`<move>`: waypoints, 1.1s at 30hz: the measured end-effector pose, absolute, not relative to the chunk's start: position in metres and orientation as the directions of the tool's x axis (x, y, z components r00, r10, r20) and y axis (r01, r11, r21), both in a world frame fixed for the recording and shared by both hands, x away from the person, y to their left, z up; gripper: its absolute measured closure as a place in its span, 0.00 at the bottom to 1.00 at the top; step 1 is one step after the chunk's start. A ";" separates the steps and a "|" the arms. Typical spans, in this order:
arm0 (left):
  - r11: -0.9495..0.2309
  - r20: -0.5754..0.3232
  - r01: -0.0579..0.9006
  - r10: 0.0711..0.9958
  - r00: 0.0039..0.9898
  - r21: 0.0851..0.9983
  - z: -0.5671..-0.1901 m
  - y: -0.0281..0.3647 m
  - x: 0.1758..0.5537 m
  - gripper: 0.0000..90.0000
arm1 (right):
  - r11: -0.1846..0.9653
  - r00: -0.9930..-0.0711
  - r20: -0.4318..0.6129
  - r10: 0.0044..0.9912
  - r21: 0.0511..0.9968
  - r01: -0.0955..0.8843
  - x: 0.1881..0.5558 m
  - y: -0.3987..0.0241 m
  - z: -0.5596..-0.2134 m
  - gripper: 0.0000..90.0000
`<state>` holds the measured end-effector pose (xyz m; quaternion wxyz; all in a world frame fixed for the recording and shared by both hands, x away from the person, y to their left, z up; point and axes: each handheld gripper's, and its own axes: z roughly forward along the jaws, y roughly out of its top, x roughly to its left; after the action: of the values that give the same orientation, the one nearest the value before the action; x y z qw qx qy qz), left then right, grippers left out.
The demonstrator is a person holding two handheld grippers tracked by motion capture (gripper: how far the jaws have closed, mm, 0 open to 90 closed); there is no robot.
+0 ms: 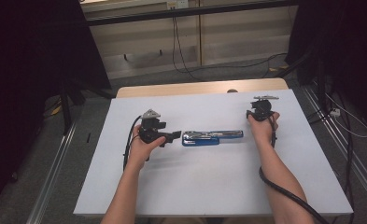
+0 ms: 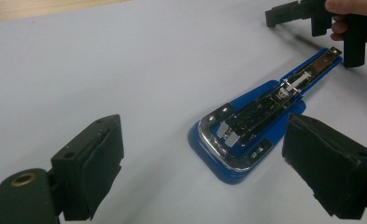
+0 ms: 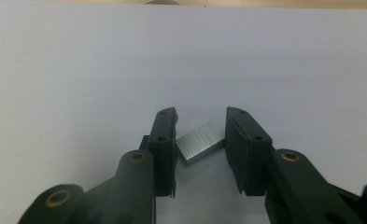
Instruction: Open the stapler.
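Grey floor (image 1: 92, 116), pale wall panels (image 1: 144, 42), black curtains (image 1: 31, 56).

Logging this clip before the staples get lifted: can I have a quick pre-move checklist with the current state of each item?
1. Staple strip lies between the right gripper jaws: ok.
2. Both pads pressing on the strip: cannot tell; it sits askew, with corners at or near the pads.
3. Stapler lies opened out on the table, magazine exposed: ok.
4. Left gripper open, its jaws either side of the stapler's wide end without touching: ok.
5. Stapler pinned against sliding: not ok.
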<state>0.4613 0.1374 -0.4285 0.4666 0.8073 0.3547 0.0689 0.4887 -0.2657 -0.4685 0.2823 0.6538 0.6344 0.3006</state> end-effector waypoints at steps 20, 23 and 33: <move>-0.321 -0.218 0.513 0.639 0.738 0.796 -0.431 0.139 0.463 0.14 | -0.007 -0.006 0.015 1.000 0.746 0.666 0.491 -0.260 -0.468 0.73; -0.318 -0.217 0.510 0.639 0.738 0.799 -0.429 0.140 0.462 0.14 | 0.006 -0.022 0.012 1.000 0.744 0.668 0.489 -0.261 -0.467 0.73; -0.314 -0.217 0.504 0.636 0.741 0.805 -0.426 0.139 0.460 0.15 | 0.020 -0.031 0.001 1.000 0.737 0.676 0.478 -0.261 -0.466 0.62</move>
<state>0.4605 0.1391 -0.4263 0.4677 0.8074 0.3529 0.0703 0.4776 -0.2614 -0.4663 0.2798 0.6375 0.6570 0.2893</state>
